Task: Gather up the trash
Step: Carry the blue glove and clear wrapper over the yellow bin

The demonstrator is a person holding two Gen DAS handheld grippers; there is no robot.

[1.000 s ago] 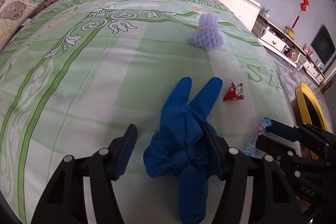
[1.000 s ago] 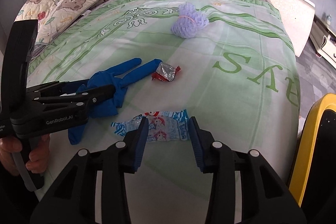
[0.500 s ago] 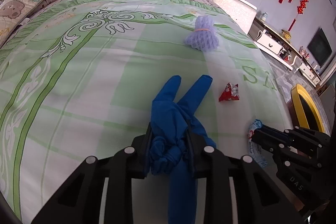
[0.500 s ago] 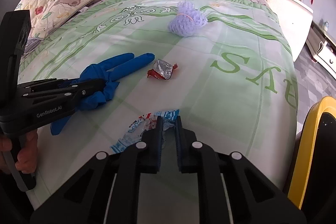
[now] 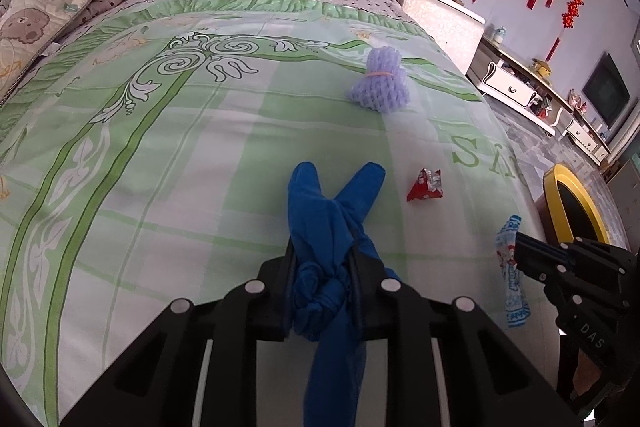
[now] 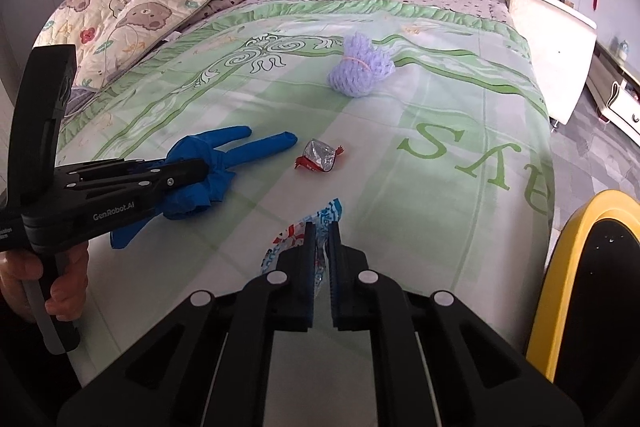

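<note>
the left claw (image 5: 322, 263) pinches the knotted blue glove (image 5: 332, 223) on the bed (image 5: 160, 155), its fingers pointing toward the headboard, while the right claw (image 6: 320, 243) pinches a crumpled blue-and-white wrapper (image 6: 326, 215), its print partly hidden.

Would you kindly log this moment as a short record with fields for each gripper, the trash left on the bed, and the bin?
left gripper: shut on the blue glove, bunched between its fingers
right gripper: shut on the blue-and-white wrapper, one end sticking out past the fingers
trash left on bed: red foil wrapper beside the glove tips; purple foam net farther up the bed
surface: green patterned bedspread
bin: yellow-rimmed bin past the bed's edge, at the right
</note>
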